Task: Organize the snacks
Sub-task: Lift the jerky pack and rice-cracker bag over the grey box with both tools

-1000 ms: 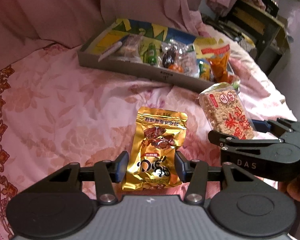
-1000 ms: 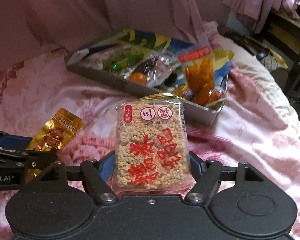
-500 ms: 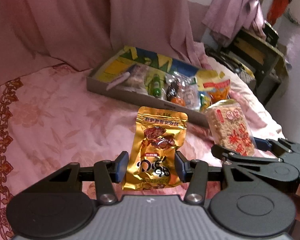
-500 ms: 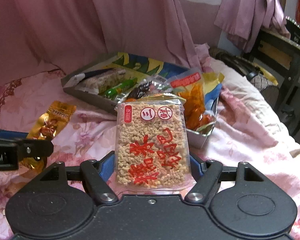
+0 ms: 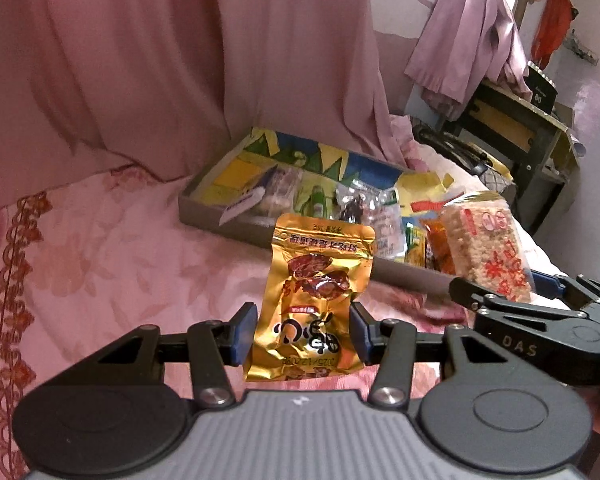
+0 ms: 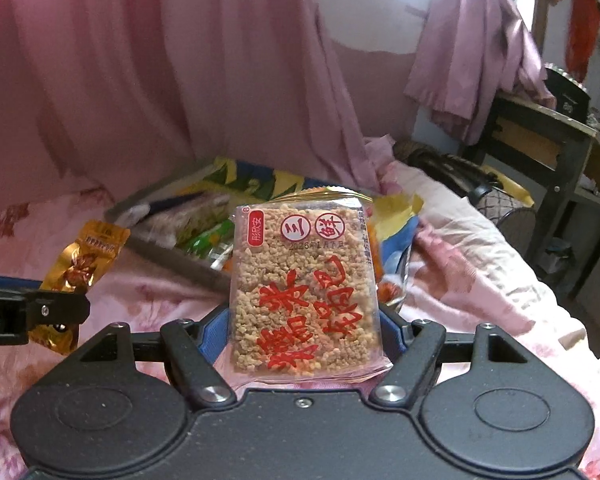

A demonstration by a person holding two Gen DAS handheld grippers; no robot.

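Note:
My left gripper [image 5: 303,332] is shut on a gold foil snack packet [image 5: 316,300], which stands upright between the blue pads above the pink bedspread. To its right, my right gripper [image 6: 300,334] is shut on a clear pack of puffed rice cake with red lettering [image 6: 304,292], also held upright. Each view shows the other's load: the rice cake pack [image 5: 486,248] in the left wrist view, the gold packet [image 6: 82,260] in the right wrist view. Behind both lies a shallow grey box [image 5: 204,216] filled with several snack packets.
The floral pink bedspread [image 5: 100,264] covers the bed, with a pink curtain [image 5: 160,60] hanging behind the box. A dark wooden table [image 6: 556,140] draped with purple cloth stands at the far right. A dark bag [image 6: 456,168] lies beside the bed's far corner.
Both grippers have tilted upward with their packets still gripped, so more curtain and room shows and the box sits lower in both views.

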